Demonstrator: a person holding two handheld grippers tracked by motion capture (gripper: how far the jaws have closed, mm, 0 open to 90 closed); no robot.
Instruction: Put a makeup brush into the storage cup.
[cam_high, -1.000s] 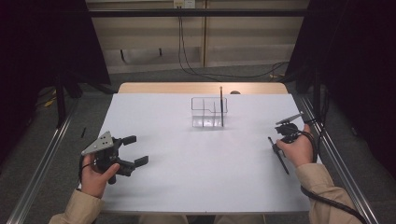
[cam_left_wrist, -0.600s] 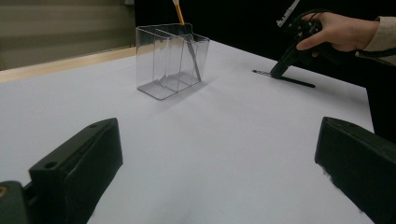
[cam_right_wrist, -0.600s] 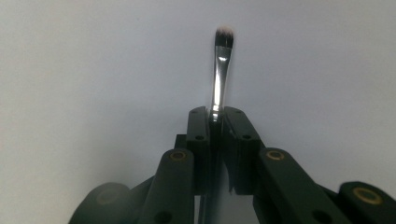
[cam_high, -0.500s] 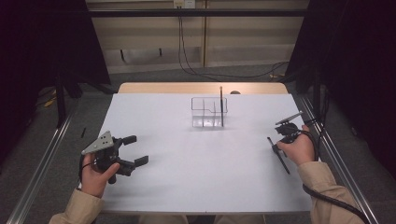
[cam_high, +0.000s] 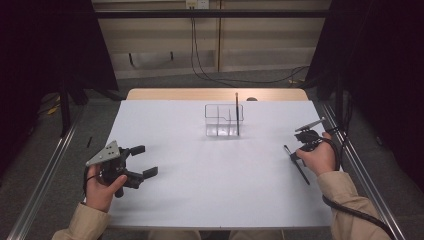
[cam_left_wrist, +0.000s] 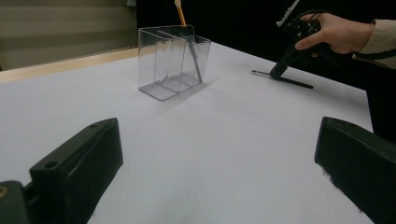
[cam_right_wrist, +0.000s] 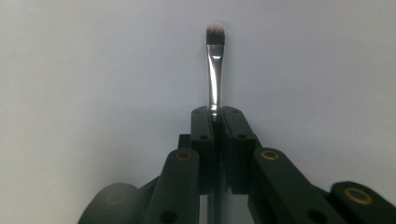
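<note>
Black jaws of the right gripper (cam_right_wrist: 215, 116) now clamp the makeup brush (cam_right_wrist: 214, 70) at the table's (cam_high: 200, 200) three o'clock, its hand shifted slightly since before; lift comes next; left gripper (cam_high: 141, 161) idles, jaws apart, at eight o'clock; clear organizer (cam_high: 223, 120) waits at twelve.

A high camera looks forward and down over the whole white worktop (cam_high: 215, 170). The left tool's camera sits low, facing the clear organizer (cam_left_wrist: 173, 60), also seen from above. The right tool's camera looks closely down its jaws.
</note>
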